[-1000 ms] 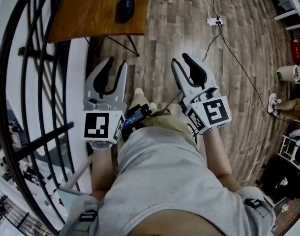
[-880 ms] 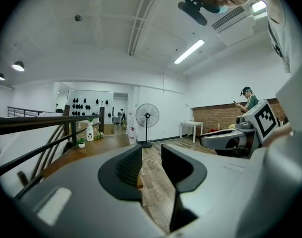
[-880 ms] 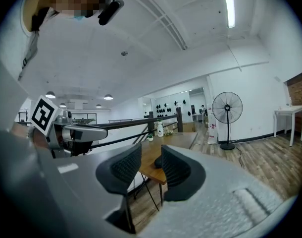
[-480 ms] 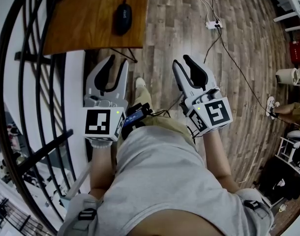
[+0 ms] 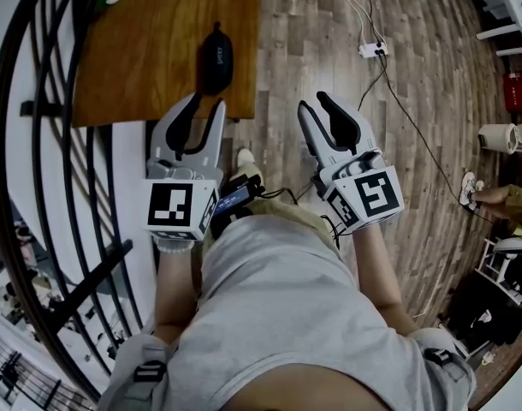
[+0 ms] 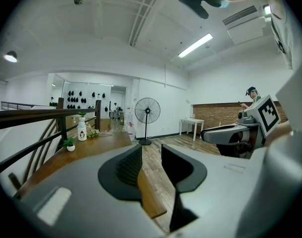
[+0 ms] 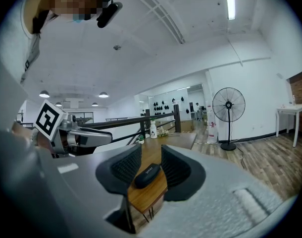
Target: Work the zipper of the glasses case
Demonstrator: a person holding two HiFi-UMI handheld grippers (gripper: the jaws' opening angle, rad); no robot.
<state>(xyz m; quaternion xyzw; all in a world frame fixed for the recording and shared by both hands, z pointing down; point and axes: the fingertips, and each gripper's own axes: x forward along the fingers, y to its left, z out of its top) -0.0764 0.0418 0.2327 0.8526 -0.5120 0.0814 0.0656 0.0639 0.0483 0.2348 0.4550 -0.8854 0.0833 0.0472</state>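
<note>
The dark, closed glasses case [image 5: 216,56] lies on a wooden table [image 5: 150,50] ahead of me. In the right gripper view the glasses case [image 7: 147,175] shows through the gap between the jaws, still some way off on the table [image 7: 146,197]. My left gripper [image 5: 205,105] hangs over the table's near edge, open and empty. My right gripper [image 5: 314,103] is held level over the wooden floor to the right of the table, open and empty. In the left gripper view the left gripper [image 6: 151,150] frames the table's corner [image 6: 91,145].
A dark metal railing [image 5: 38,144] curves along the left. A power strip with cables [image 5: 372,48] lies on the floor ahead. A small plant and a white bottle [image 6: 81,130] stand at the table's far end. A standing fan [image 6: 147,110] is beyond.
Both grippers have moved forward together; the table and the case have drawn nearer, and the left gripper now reaches the table's near edge. Jaws are unchanged.
</note>
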